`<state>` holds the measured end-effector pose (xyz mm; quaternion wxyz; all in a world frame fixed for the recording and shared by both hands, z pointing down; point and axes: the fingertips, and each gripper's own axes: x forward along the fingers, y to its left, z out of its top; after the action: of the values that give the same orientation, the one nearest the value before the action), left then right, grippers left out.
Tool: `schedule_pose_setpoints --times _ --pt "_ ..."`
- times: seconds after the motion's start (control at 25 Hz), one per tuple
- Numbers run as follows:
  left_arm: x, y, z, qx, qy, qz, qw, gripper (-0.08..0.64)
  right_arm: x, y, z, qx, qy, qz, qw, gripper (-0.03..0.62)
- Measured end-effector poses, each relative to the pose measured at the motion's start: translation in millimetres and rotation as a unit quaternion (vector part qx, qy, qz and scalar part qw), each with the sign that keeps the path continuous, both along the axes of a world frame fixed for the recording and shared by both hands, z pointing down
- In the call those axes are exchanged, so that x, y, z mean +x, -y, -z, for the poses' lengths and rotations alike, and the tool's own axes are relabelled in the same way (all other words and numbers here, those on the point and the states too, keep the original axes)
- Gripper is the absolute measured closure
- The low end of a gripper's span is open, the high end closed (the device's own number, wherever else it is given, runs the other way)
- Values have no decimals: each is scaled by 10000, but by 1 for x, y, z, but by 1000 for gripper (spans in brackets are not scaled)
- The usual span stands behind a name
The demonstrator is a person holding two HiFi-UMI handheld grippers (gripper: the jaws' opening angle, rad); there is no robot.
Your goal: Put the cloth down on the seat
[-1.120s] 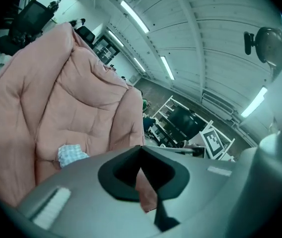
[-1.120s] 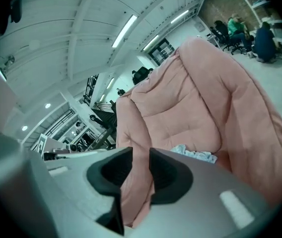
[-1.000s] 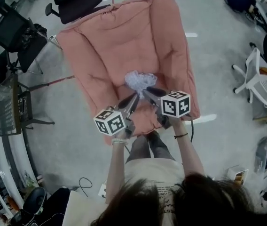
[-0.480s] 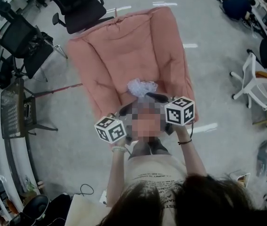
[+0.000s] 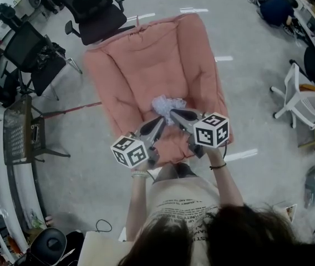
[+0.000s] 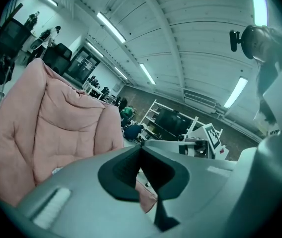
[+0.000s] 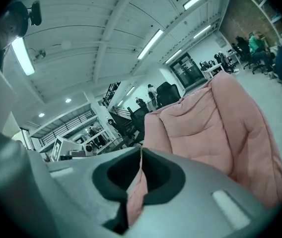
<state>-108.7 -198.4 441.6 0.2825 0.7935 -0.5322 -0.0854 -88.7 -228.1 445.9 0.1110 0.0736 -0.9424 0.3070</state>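
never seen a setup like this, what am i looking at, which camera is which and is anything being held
There is no robot here. A person stands over a pink padded seat with a hand-worked two-jaw gripper in each hand. The head view comes from a camera on the person's head, looking down. The two gripper views come from cameras riding on each gripper, looking along its jaws. A white cloth lies on the seat. The left gripper is shut and empty. The right gripper is closing its jaws with nothing between them.
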Motion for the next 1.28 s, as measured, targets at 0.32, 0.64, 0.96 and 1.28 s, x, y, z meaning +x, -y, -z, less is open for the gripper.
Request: schedule_pose_setpoints --times 0.32,0.64,0.96,1.28 --pt "2 -3 13 178 143 -33 9997 568 2 -6 15 216 182 123 9995 589" --pt "3 -4 20 315 210 -71 9993 568 2 -9 26 484 254 224 9983 591" --pt "4 1 27 389 278 -86 9988 568 6 -4 35 591 318 217 9975 591" --pt "1 0 26 376 306 -70 9988 568 3 -5 33 573 322 261 9975 591"
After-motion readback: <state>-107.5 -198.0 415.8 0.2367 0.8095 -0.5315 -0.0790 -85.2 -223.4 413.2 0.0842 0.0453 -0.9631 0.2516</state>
